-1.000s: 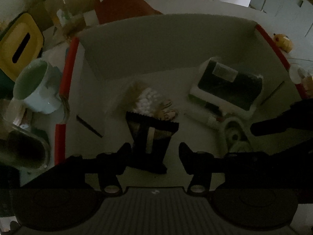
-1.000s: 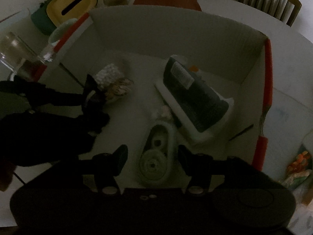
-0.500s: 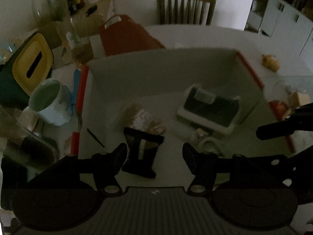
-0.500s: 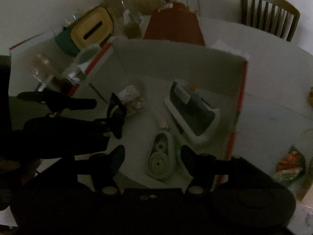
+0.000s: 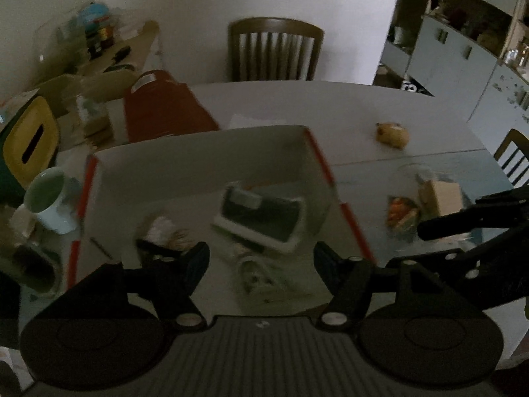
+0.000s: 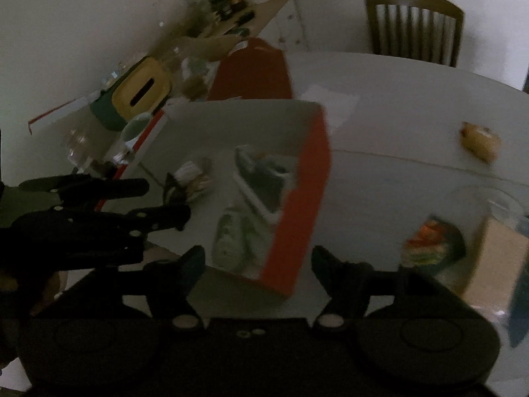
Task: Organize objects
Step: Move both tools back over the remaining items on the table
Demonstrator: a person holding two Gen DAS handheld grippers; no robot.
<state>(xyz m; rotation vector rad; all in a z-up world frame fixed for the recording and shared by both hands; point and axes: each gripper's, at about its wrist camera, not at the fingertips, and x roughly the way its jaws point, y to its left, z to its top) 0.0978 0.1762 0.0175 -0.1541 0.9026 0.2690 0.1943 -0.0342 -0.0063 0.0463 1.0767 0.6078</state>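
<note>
Since the earlier frames both grippers have pulled up and back from the box [image 5: 205,155], and the black pouch now lies free inside it. The box stands on the white table [image 5: 380,106] and holds 4 things: the dark packet on a white tray [image 5: 261,211], the tape dispenser [image 6: 228,241], the bag of white pieces [image 6: 191,173] and the black pouch [image 6: 173,192]. The left gripper [image 5: 261,264] and right gripper [image 6: 258,264] are both wide open and empty. I judge the task mostly done; the colourful packet [image 6: 429,244] and the small bun [image 5: 391,134] are not yet in the box.
</note>
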